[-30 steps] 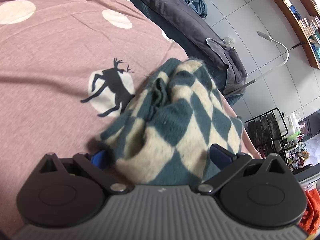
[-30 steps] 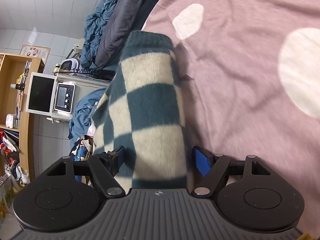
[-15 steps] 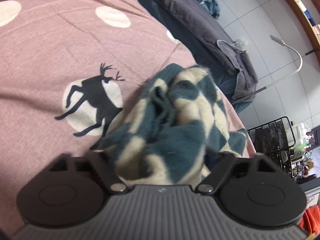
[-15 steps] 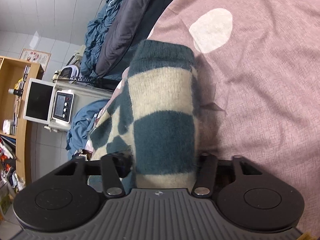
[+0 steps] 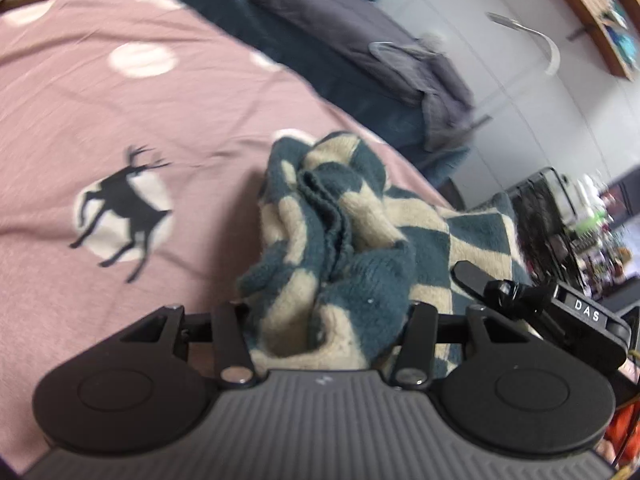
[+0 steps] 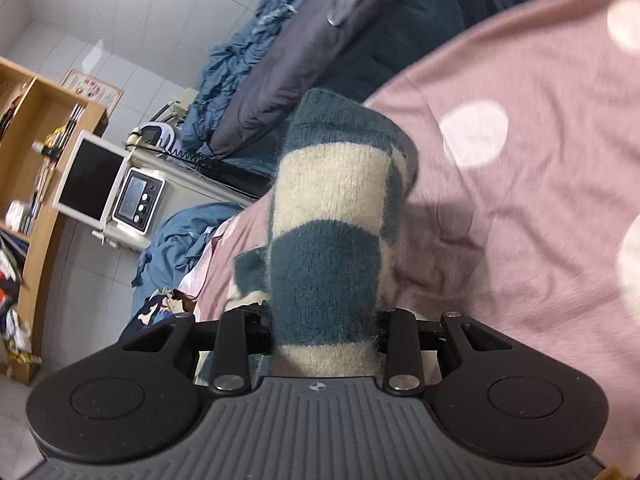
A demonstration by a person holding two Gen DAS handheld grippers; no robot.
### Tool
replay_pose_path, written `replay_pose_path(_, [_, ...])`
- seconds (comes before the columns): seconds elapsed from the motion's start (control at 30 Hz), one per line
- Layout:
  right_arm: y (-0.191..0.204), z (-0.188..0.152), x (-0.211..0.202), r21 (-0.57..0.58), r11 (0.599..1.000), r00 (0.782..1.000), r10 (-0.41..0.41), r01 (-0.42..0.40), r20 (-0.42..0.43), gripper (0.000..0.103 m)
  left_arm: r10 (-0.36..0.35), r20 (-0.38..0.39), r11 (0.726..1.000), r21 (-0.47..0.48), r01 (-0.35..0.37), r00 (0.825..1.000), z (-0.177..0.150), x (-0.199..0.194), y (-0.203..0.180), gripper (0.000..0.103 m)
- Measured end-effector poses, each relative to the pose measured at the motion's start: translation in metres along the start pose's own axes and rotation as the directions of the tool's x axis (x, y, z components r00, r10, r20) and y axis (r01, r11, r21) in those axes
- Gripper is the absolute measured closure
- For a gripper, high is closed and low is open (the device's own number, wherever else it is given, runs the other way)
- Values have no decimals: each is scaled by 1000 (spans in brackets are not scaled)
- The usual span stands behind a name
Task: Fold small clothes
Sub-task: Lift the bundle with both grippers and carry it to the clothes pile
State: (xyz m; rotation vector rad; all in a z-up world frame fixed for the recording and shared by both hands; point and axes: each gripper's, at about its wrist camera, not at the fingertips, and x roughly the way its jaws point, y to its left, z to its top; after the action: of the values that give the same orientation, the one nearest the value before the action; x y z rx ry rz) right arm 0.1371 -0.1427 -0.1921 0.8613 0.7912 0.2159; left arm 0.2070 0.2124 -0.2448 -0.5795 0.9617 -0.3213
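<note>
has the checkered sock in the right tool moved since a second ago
Yes. The checkered sock has lifted: its cuff end now stands clear above the pink bedsheet, casting a shadow on it, with the right tool closing around it.

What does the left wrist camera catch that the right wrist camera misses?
Only the left wrist view shows the deer print, a black wire rack and the right gripper alongside. Only the right wrist view shows a wooden shelf and a white monitor. Both show the pink bedspread and the checked knit garment, jaws closing on it.
</note>
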Motion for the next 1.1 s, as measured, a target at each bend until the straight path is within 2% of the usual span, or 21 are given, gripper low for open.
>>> replay_pose_path(0.07, [1,3,-21,-20,1000,1000,2,-2,14,46,-31,-7,999,23,31,999,-2,-6,-18,57])
replay_pose_path(0.27, [5,13,-100,-107,992,996,-52,60,77,46,-118,-43,986,113,122,992,-25,-17,-94,57])
replay_pose_path(0.37, [12,22,-145,-159,982,987,-82,105,140,46,-166,-58,969,175,174,984,-36,-21,-146,57])
replay_pose_path(0.47, [17,37,-190,-180,974,976,-104,139,192,46,-210,-65,937,271,220,976,-47,-32,-212,56])
replay_pose_path(0.6, [23,62,-259,-209,963,959,-116,172,258,46,-316,-60,881,352,317,947,-68,-50,-303,56])
replay_pose_path(0.7, [11,84,-318,-181,970,947,-103,164,305,46,-402,-83,832,382,401,912,-89,-51,-372,55])
replay_pose_path(0.8, [-9,109,-380,-164,973,934,-99,163,343,46,-457,-123,800,375,468,881,-114,-42,-440,55])
replay_pose_path(0.9, [-28,127,-432,-168,966,917,-121,197,379,46,-481,-163,771,389,505,861,-145,-29,-503,55])
replay_pose_path(1.0, [-59,142,-469,-125,974,912,-126,188,390,45,-473,-189,770,387,508,861,-175,-12,-546,55])
replay_pose_path(1.1, [-96,151,-483,-51,986,918,-127,157,375,45,-423,-225,792,379,479,878,-204,11,-564,54])
